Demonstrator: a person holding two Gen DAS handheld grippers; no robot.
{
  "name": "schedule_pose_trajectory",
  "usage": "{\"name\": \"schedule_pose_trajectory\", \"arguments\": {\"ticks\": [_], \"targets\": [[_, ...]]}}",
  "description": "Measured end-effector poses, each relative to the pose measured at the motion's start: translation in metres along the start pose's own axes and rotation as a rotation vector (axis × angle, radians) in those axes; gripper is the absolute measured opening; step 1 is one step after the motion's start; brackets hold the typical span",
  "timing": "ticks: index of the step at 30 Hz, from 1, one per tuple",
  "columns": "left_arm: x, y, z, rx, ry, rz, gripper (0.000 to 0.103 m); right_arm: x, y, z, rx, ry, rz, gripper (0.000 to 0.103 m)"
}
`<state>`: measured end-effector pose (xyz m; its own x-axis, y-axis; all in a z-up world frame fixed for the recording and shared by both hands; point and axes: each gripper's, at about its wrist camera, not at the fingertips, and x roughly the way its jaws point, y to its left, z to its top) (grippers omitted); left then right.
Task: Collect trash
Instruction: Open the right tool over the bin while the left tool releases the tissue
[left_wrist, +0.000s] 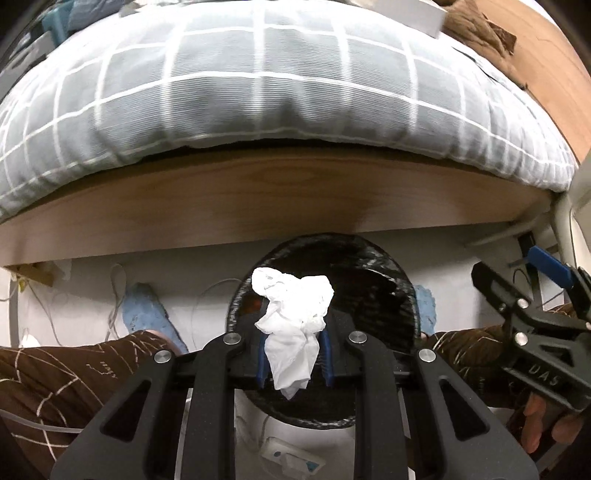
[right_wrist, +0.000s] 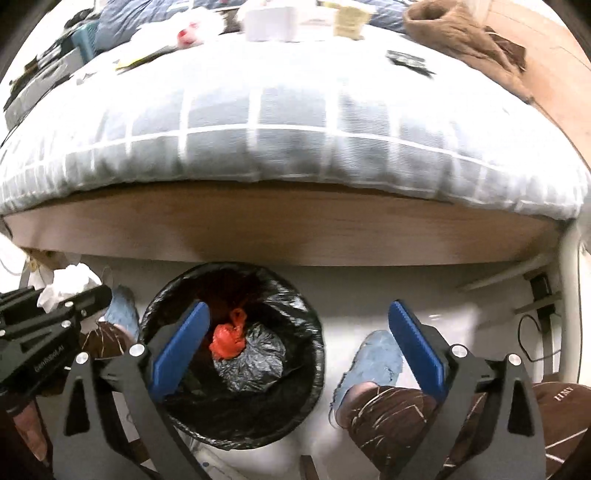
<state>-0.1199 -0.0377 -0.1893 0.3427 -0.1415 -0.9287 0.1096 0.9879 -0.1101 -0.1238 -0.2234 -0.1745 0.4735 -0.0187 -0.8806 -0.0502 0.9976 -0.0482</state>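
Across the upper half of your view lies a bed (left_wrist: 280, 206) with a grey, white-checked duvet (left_wrist: 258, 81) over its wooden side board; below it, white floor (left_wrist: 88, 314) with loose cables (left_wrist: 114, 295).

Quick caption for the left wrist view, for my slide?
Left gripper shut on a crumpled white tissue, held over the black-lined trash bin beside the bed.

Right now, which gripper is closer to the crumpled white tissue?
Left. The left gripper is shut on the crumpled white tissue, holding it above the black-lined trash bin. The right gripper is open and empty, off to the tissue's right.
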Motion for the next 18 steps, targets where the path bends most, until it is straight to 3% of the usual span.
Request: {"name": "schedule_pose_trajectory", "arguments": {"ticks": [14,18], "targets": [[0.011,-0.049,0.004,0.088,0.016,-0.01,0.021,-0.009,-0.048,-0.002,0.082,-0.015,-0.075,0.095],[0.012,-0.052,0.003,0.095,0.011,0.005,0.029,-0.008,-0.05,-0.001,0.096,-0.011,-0.074,0.095]]}}
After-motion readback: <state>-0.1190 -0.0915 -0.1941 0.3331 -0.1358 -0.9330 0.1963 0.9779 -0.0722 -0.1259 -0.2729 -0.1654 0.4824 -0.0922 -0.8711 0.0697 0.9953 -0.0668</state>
